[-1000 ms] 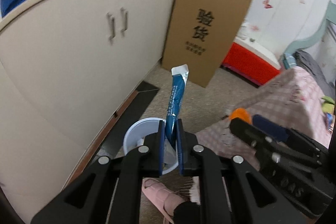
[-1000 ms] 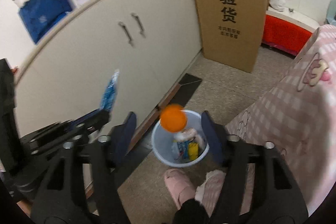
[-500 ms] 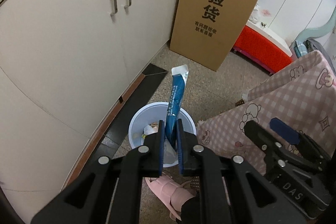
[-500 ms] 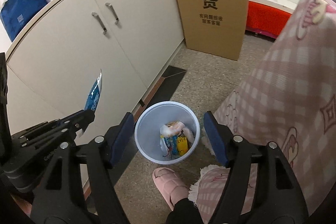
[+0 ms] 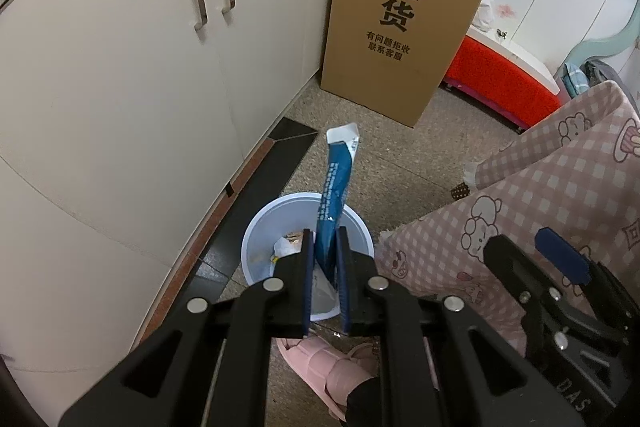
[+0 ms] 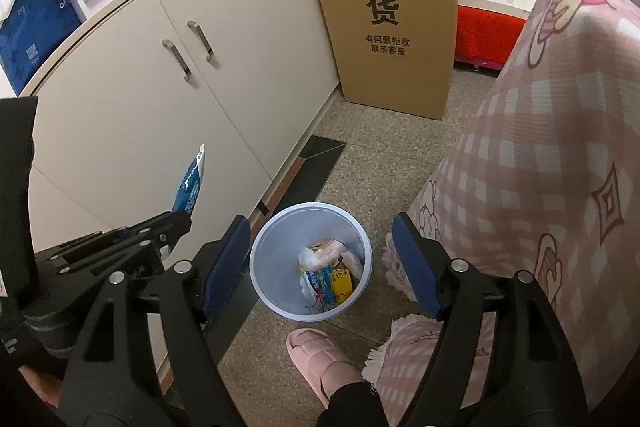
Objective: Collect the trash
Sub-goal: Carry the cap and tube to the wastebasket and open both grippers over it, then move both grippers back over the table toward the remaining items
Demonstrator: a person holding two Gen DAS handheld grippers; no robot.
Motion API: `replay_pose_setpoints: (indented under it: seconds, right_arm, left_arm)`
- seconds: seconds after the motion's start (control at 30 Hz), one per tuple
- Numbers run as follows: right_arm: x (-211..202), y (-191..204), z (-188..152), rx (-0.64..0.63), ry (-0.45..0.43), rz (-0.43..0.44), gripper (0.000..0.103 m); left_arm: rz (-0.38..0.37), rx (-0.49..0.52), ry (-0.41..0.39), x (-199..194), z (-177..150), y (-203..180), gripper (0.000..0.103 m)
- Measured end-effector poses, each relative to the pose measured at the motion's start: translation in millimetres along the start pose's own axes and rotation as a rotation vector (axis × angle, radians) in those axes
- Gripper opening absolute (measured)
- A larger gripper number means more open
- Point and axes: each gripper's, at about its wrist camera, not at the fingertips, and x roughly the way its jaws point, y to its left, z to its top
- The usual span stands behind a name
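Left tongs pinching a blue wrapper, pads pressed on its lower part, wrapper sticks up and forward past the tips, white torn end on top. From the left wrist view the wrapper sits right over the bin; lower end of the wrapper overlaps the bin opening. In the right wrist view the same wrapper shows at left, poking up out of the left tongs, in front of the cabinet doors.

Right tongs spread wide, jaws have just been opening, nothing between the pads; the bin is seen through the gap, down on the floor. Right tongs also visible at lower right of the left wrist view, blue pad showing.

Bin is a pale round tub, standing on the floor just beside the cabinet base. Inside: some trash, a whitish crumpled bag, blue and yellow packets, heaped toward the far-right side of the bottom.

Pink slipper on a foot, just in front of the bin, dark trouser leg above it. Pink checked cloth with cartoon print hangs at right, its fringe edge near the bin. Tall cardboard box with black characters stands against the cabinet end. Red low furniture behind it.
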Motion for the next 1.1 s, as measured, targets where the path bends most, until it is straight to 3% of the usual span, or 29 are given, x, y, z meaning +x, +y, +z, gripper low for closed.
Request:
replay_pose_setpoints:
  seconds: [0.23,0.27,0.3,0.37,0.77,1.1]
  right_arm:
    - [-1,-1,0,0.015,-0.011,-0.003,0.073]
    - [-1,-2,0,0.019,-0.013,-0.006,0.073]
    - [-2,-3,0,0.023,-0.014,-0.011,0.074]
    - [-2,-4,0,0.027,-0.014,-0.006,0.074]
    - [-1,0,-2,0.016,0.007,0.020,0.074]
    - [-23,30,-8,-0.008,0.024,0.116,0.074]
  left_arm:
    - [0.027,0.015,-0.008,6,12,-4,0.014]
    - [0.040,0.016,0.000,8,13,-4,0.027]
    - [0.053,0.013,0.005,10,14,-4,0.048]
    - [0.076,-0.007,-0.006,11,14,0,0.066]
    - [0.082,-0.018,0.001,5,1,9,0.069]
    - [0.099,-0.107,-0.058,-41,-13,37,0.070]
